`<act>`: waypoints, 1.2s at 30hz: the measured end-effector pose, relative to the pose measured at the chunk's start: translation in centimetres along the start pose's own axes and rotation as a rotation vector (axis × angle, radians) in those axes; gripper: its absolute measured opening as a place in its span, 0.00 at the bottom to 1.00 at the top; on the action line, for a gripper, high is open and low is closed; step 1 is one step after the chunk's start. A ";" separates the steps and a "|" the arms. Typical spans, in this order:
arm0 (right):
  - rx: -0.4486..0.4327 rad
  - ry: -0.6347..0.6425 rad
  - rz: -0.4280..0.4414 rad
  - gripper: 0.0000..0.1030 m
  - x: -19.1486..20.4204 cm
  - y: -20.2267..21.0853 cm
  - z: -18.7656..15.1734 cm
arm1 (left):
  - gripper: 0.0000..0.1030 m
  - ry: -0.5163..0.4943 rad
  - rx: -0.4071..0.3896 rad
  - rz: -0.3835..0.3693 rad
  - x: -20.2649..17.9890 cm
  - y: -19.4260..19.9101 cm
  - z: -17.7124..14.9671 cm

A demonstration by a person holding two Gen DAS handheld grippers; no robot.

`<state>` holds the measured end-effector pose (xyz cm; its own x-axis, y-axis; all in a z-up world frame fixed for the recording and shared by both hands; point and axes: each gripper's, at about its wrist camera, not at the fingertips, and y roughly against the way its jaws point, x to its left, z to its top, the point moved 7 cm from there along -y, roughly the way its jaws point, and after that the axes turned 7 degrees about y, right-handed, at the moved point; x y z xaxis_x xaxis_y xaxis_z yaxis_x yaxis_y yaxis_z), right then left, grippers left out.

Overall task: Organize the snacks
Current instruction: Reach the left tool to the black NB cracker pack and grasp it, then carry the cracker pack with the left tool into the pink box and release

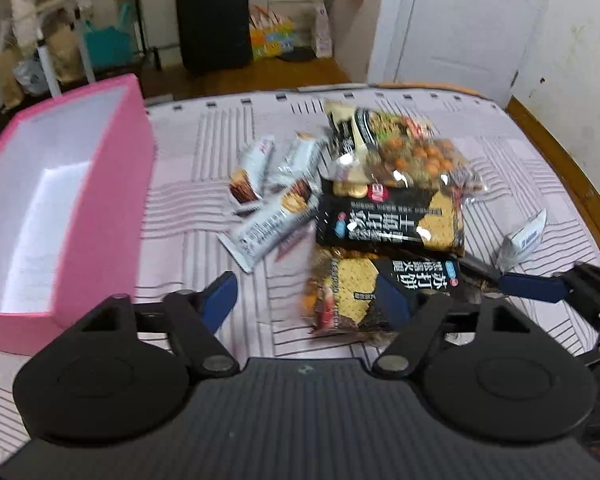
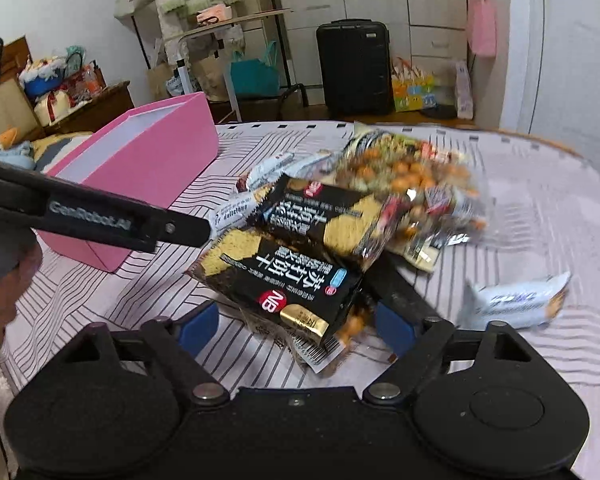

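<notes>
Snacks lie heaped mid-bed (image 1: 188, 148): two black cracker packs (image 1: 388, 220), a clear nut bag (image 1: 412, 152) behind them, grey bars (image 1: 268, 228) beside, one stray bar (image 2: 512, 300) off to the right. Pink box (image 1: 80, 208), open and empty, sits at the left edge of the bed, near the pile. Left tongs (image 1: 312, 300) part open, nothing held; nearer cracker pack lies just ahead, towards its right finger. Right tongs (image 2: 296, 322) wider open, nearer cracker pack (image 2: 276, 280) between its fingers, pads not visibly pressing; empty as far as I can tell. Judgement: step in hand is the first pick. Take one pack only, by its short edge, squeeze lightly since crackers crush; the other tongs could steady the pile so it does not slide. Lay it flat along the box wall, leaving room.
</notes>
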<state>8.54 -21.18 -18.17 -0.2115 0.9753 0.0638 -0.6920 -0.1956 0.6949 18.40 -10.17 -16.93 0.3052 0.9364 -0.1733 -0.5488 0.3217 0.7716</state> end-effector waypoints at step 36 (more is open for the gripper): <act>0.050 0.044 0.094 0.74 6.0 3.6 2.0 | 0.39 0.055 0.067 -0.111 0.0 7.0 -2.5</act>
<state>6.19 -15.85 -13.88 -0.3043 0.9474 0.0996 -0.6330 -0.2792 0.7221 12.60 -7.58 -13.05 0.3169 0.9026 -0.2913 -0.4600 0.4149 0.7850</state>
